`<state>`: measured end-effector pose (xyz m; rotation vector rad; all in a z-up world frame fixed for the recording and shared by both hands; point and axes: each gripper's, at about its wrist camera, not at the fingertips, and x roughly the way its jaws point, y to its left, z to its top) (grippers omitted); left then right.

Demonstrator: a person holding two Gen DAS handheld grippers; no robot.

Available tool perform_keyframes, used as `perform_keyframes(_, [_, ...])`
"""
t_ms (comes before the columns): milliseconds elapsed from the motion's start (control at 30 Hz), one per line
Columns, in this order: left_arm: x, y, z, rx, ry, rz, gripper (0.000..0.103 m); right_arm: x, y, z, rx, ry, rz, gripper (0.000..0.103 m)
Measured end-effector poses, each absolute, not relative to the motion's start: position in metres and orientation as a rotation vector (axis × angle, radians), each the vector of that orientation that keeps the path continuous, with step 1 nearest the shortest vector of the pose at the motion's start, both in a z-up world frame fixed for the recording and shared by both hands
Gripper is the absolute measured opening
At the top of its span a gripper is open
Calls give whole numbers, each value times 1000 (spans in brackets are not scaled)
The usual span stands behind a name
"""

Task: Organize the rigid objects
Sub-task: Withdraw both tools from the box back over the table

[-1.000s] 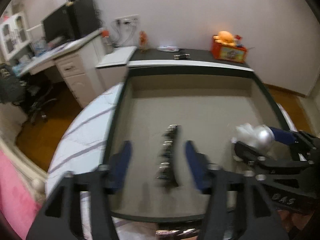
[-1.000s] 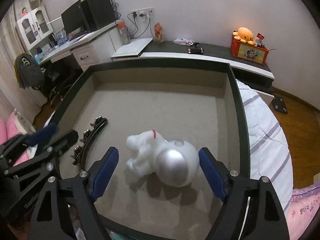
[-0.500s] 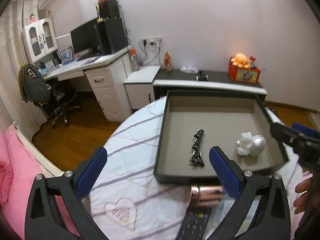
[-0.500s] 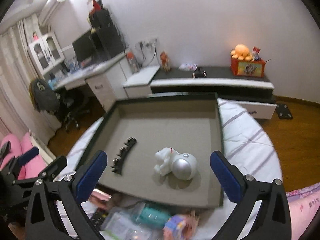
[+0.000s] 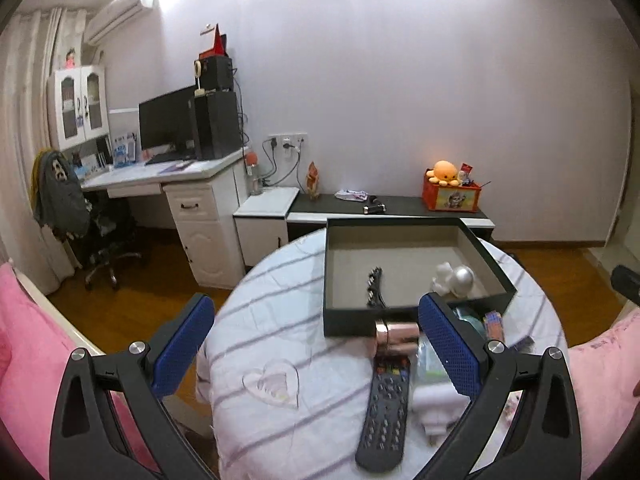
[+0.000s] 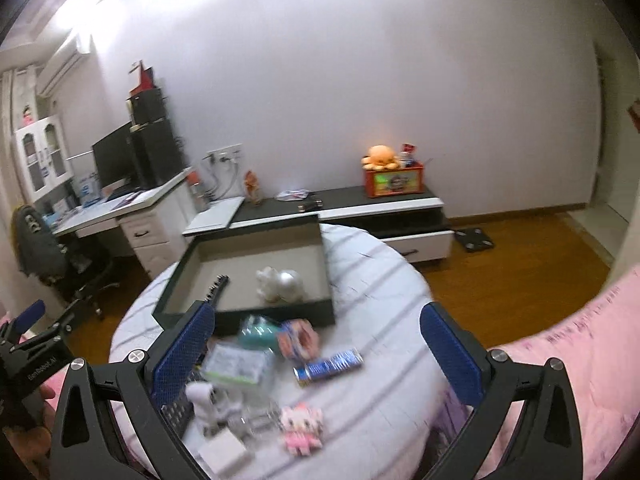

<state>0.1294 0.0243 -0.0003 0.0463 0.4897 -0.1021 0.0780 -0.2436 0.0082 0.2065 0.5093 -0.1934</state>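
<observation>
A dark green tray (image 5: 344, 322) (image 6: 188, 264) sits on a round table. Inside lie a black hair clip (image 5: 374, 286) (image 6: 216, 286) and a white-and-silver astronaut figure (image 5: 454, 278) (image 6: 280, 282). In front of the tray lie a rose-gold cylinder (image 5: 396, 332), a black remote (image 5: 386, 408), a blue bar (image 6: 328, 364), a pink cat figure (image 6: 302, 428), a white figure (image 6: 206, 400) and a teal item (image 6: 258, 330). My left gripper (image 5: 316, 354) is open and empty, held back above the table's near side. My right gripper (image 6: 316, 354) is open and empty above the loose items.
The table has a striped white cloth (image 5: 280, 320). A pink bed cover (image 6: 580, 344) lies at the right, and another (image 5: 28, 340) at the left. A desk with a monitor (image 5: 168, 128) and a low cabinet (image 5: 400, 204) stand by the far wall.
Both grippers have pulled back and up from the tray, open and empty. The hair clip and the astronaut figure stay in the tray. The loose items on the table have come into view.
</observation>
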Motion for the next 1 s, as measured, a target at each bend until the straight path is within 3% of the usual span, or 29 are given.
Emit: perform_keyframes(1000, [88, 12, -25, 43, 628, 46, 103, 57, -212, -28, 161, 581, 35, 103])
